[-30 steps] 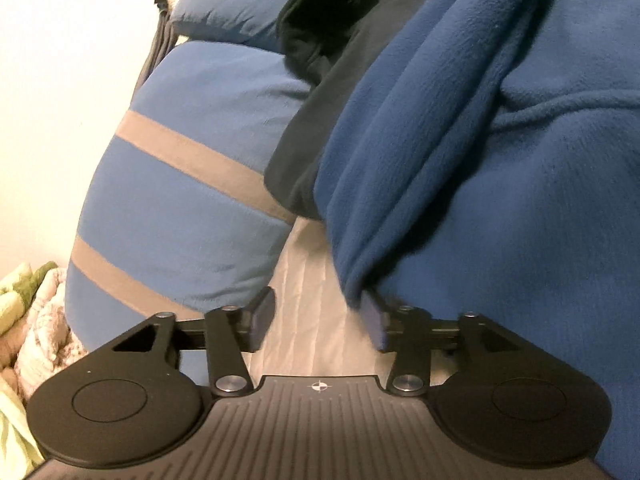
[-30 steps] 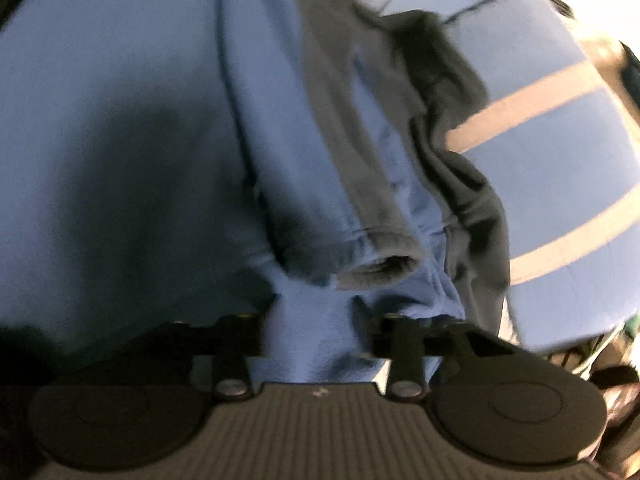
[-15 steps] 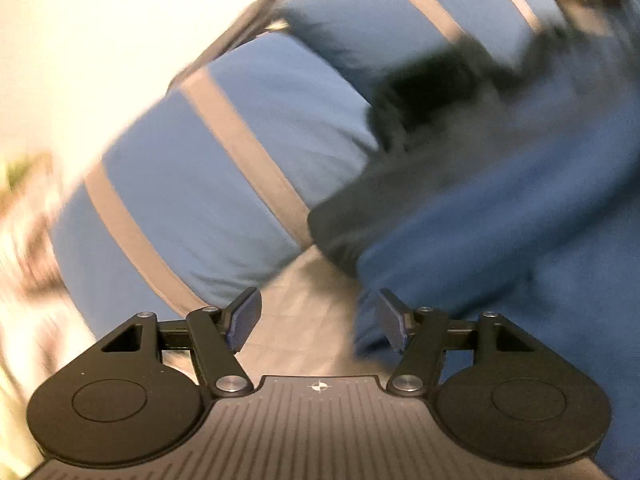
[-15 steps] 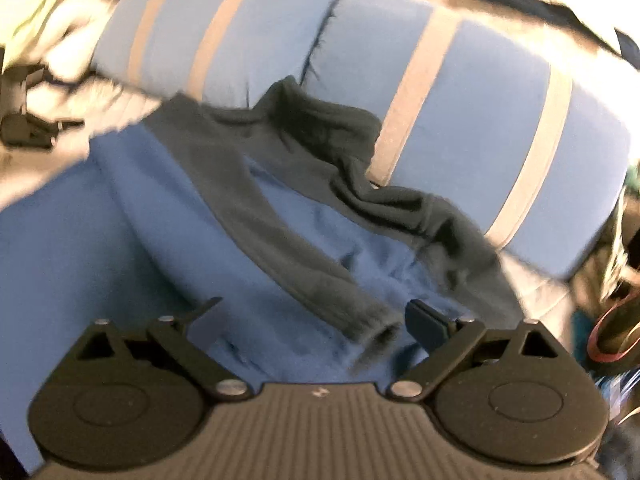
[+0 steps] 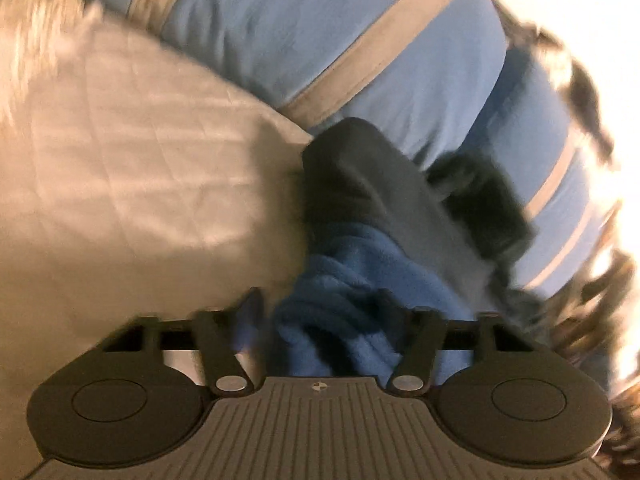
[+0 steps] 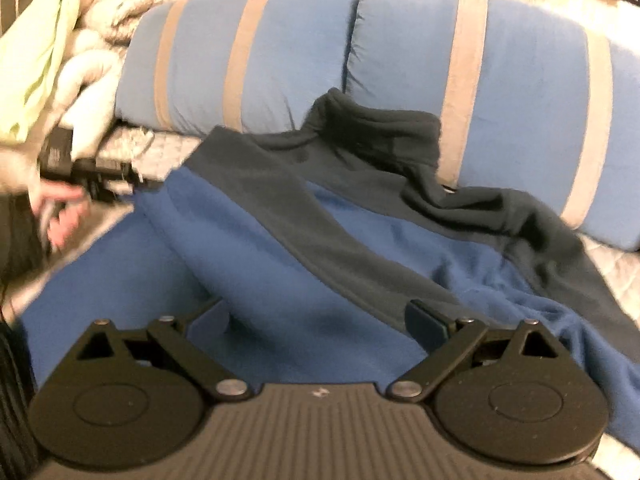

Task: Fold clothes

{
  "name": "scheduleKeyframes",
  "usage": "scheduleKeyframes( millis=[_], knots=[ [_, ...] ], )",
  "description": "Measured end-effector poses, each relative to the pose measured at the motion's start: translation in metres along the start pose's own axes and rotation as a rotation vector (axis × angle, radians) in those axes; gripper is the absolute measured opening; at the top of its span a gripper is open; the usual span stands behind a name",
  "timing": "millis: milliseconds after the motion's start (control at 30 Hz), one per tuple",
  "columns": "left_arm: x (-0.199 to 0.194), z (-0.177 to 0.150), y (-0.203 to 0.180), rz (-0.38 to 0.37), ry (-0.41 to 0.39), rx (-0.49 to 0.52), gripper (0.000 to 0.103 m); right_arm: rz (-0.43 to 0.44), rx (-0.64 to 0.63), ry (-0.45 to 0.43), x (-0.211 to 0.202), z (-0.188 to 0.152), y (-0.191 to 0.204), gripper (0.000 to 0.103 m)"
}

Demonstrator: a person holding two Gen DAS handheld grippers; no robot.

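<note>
Left gripper jaws spread, bunched blue fleece lying between; right gripper jaws gaping wide, hovering over fleece centre frame.

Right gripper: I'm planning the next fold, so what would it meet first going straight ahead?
Probably the blue fleece jacket, its dark sleeve lying between the open right gripper fingers; depth is unclear.
</note>
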State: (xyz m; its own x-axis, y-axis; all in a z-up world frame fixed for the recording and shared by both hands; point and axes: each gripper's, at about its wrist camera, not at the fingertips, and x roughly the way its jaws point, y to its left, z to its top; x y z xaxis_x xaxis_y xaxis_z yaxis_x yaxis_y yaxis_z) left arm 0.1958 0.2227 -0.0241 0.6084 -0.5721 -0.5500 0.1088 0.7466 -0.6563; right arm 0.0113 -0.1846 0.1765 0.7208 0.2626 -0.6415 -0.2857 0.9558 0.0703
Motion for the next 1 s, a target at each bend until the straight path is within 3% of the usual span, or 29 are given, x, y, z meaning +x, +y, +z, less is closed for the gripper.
scheduleKeyframes(
  millis=[33, 133, 233, 333, 400, 533, 633, 767, 800, 833, 867, 933, 1000],
  knots=[
    [-0.001, -0.003, 0.003, -0.017, -0.003, -0.03, 0.024, 0.012, 0.019, -0.001, 0.005, 0.006, 0.0, 0.099],
    [-0.01, -0.012, -0.016, 0.013, -0.071, 0.066, 0.018, 0.055, 0.07, -0.005, 0.024, 0.027, 0.006, 0.099],
    [-0.02, -0.031, -0.073, 0.135, -0.137, 0.384, 0.017, 0.131, 0.121, 0.016, 0.052, 0.059, 0.018, 0.099],
    [-0.02, -0.067, -0.136, 0.285, -0.19, 0.789, 0.017, 0.206, 0.172, 0.037, 0.079, 0.091, 0.031, 0.099],
    [-0.014, -0.093, -0.165, 0.353, -0.207, 0.989, 0.017, 0.223, 0.217, 0.056, 0.099, 0.116, 0.044, 0.1],
    [0.004, -0.137, -0.196, 0.466, -0.212, 1.268, 0.016, 0.227, 0.261, 0.094, 0.132, 0.159, 0.069, 0.103],
    [0.018, -0.164, -0.208, 0.521, -0.205, 1.417, 0.016, 0.185, 0.245, 0.136, 0.156, 0.18, 0.088, 0.103],
    [0.013, -0.186, -0.204, 0.524, -0.219, 1.513, 0.016, 0.059, 0.23, 0.215, 0.193, 0.192, 0.109, 0.101],
    [0.009, -0.188, -0.201, 0.517, -0.222, 1.514, 0.016, 0.018, 0.251, 0.221, 0.2, 0.191, 0.105, 0.092],
    [0.001, -0.185, -0.194, 0.505, -0.223, 1.472, 0.016, -0.022, 0.272, 0.228, 0.208, 0.189, 0.102, 0.045],
    [-0.006, -0.181, -0.187, 0.494, -0.223, 1.43, 0.016, -0.033, 0.302, 0.233, 0.211, 0.188, 0.095, 0.027],
    [-0.022, -0.171, -0.17, 0.468, -0.223, 1.328, 0.015, 0.019, 0.383, 0.232, 0.213, 0.187, 0.079, 0.019],
    [-0.041, -0.162, -0.151, 0.448, -0.235, 1.234, 0.014, 0.072, 0.418, 0.217, 0.213, 0.187, 0.07, 0.017]
  ],
)
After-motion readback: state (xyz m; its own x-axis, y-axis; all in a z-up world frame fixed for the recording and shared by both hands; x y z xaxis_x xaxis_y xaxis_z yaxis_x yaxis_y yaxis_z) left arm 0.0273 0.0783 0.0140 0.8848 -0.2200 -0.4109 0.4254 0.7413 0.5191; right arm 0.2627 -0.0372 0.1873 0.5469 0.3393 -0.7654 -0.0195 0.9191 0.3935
